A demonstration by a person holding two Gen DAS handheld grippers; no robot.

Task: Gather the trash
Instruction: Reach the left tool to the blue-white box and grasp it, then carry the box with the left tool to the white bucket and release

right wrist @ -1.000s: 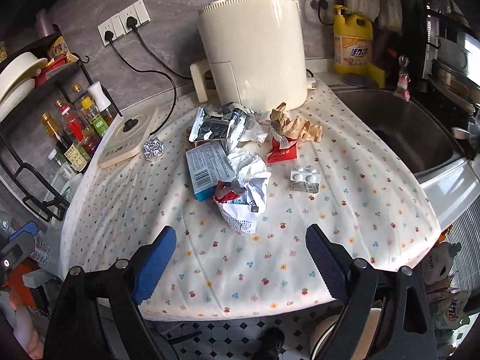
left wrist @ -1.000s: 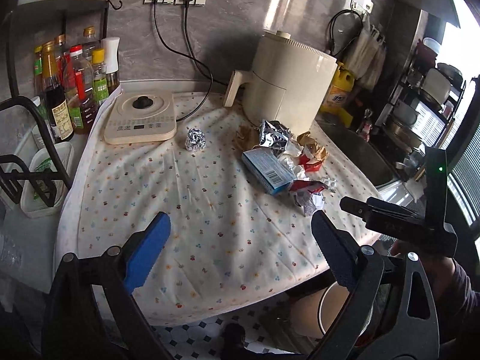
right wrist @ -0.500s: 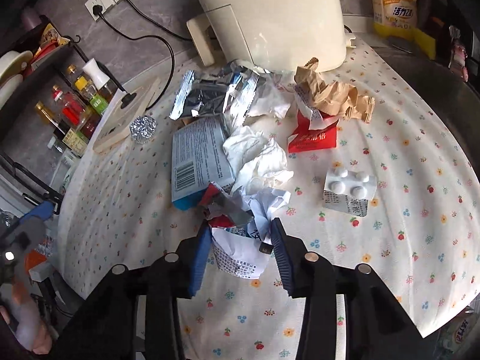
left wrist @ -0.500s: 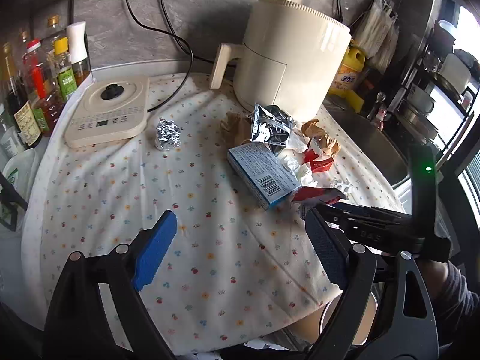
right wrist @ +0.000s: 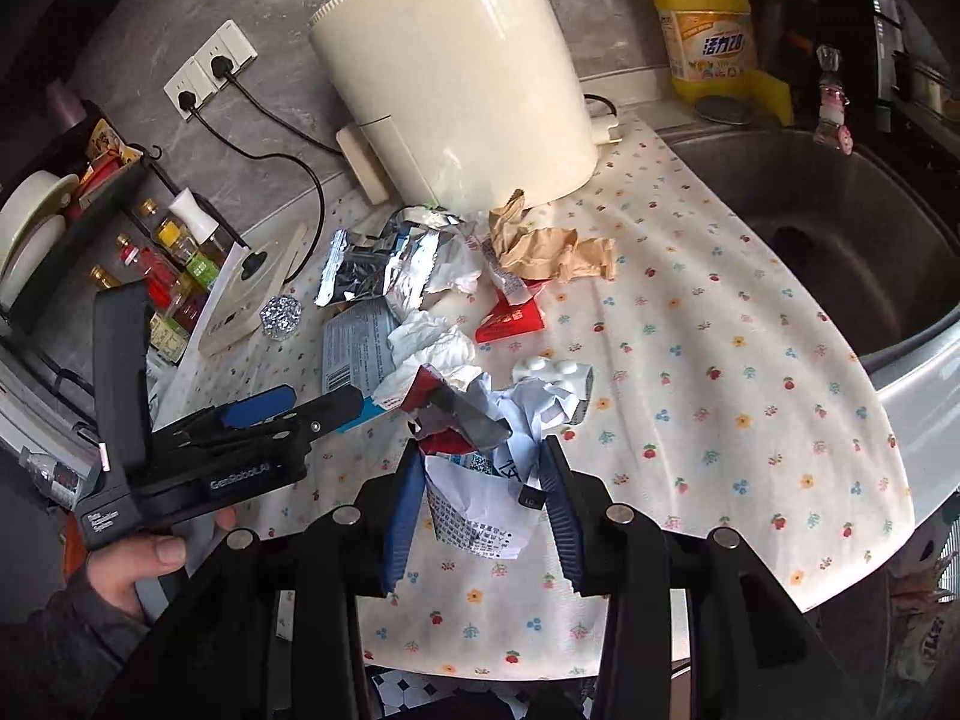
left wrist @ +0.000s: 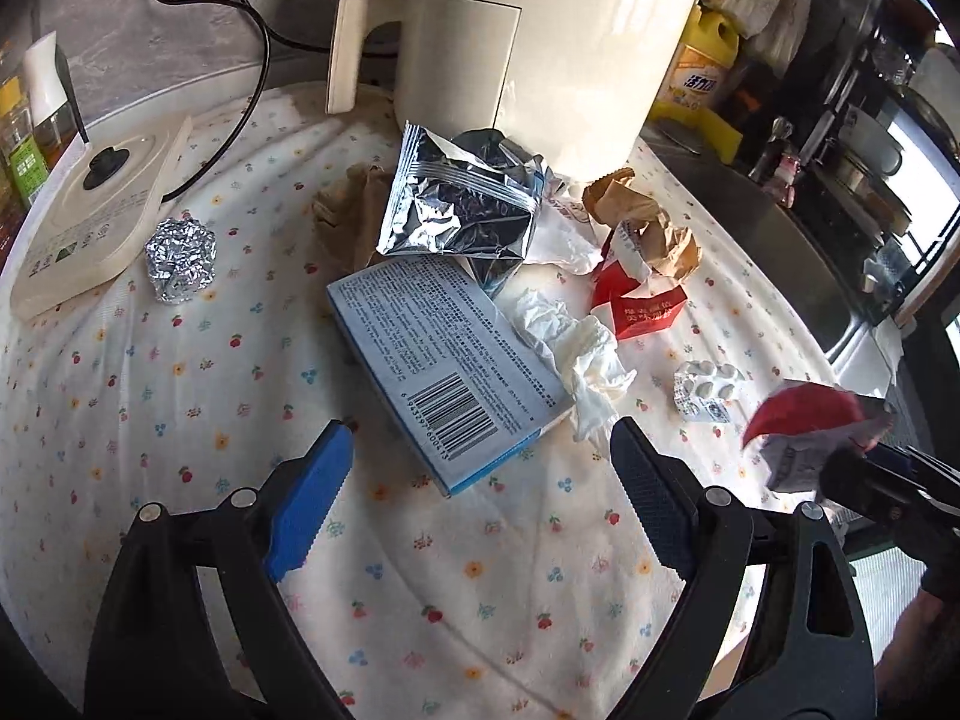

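Clenching a crumpled red-and-white wrapper (right wrist: pixel 480 468), the right tongs (right wrist: pixel 483 510) hold it above the surface's front edge. Left tongs (left wrist: pixel 480 480) hang released over the blue box (left wrist: pixel 444 354) mid-surface, while foil bag (left wrist: pixel 462 204), tissue (left wrist: pixel 576 348) and pill blister (left wrist: pixel 705 390) crowd near the air fryer (left wrist: pixel 540 42).

The air fryer (left wrist: pixel 540 42) is cut off by the top edge in the left wrist view. The box (right wrist: pixel 354 348) is partly covered by tissue (right wrist: pixel 432 345) in the right wrist view. The wrapper (left wrist: pixel 810 426) is blurred in the left wrist view, its print unreadable.
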